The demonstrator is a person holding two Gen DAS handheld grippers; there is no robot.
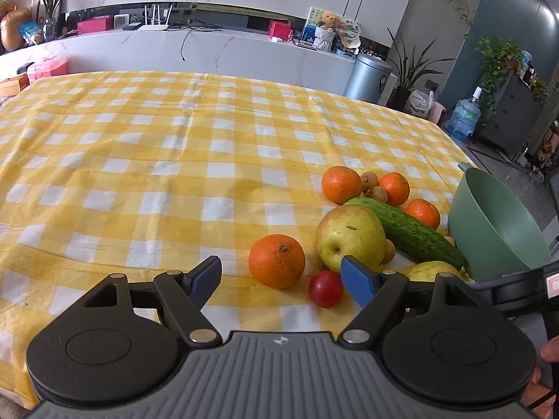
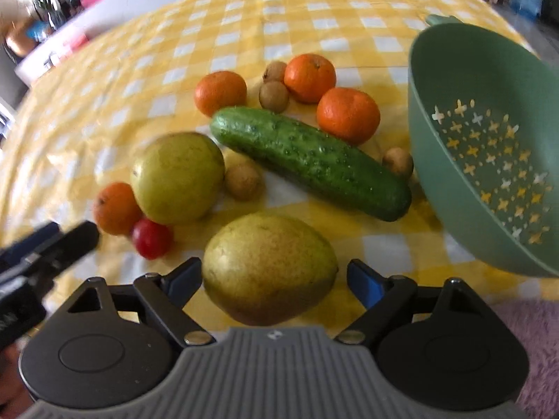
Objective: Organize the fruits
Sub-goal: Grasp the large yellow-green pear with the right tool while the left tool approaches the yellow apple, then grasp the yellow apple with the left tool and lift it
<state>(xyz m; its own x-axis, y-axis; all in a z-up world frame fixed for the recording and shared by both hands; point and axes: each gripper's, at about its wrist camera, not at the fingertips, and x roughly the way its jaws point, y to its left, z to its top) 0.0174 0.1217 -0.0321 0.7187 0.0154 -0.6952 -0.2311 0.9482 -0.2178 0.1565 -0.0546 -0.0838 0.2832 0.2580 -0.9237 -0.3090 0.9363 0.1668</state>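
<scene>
Fruit lies in a cluster on the yellow checked cloth point(image 1: 139, 160). My right gripper point(image 2: 274, 277) points down with a yellow-green pear point(image 2: 269, 269) between its fingers; a gap shows at the right pad, so it is open. Beyond the pear lie a cucumber point(image 2: 307, 160), a second pear point(image 2: 178, 178), several tangerines, small brown longans and a cherry tomato point(image 2: 152, 239). A green colander point(image 2: 454, 192) stands tilted at the right, nothing in it. My left gripper point(image 1: 283, 279) is open, low over the cloth, with an orange point(image 1: 276, 261) just ahead between its fingers and the tomato point(image 1: 325, 289) by the right finger.
The table's right edge runs just past the colander point(image 1: 489, 230), with a pinkish rug point(image 2: 524, 321) below it. The left half of the cloth holds no objects. A marble counter point(image 1: 209, 45) and a grey bin point(image 1: 370, 76) stand beyond the far edge.
</scene>
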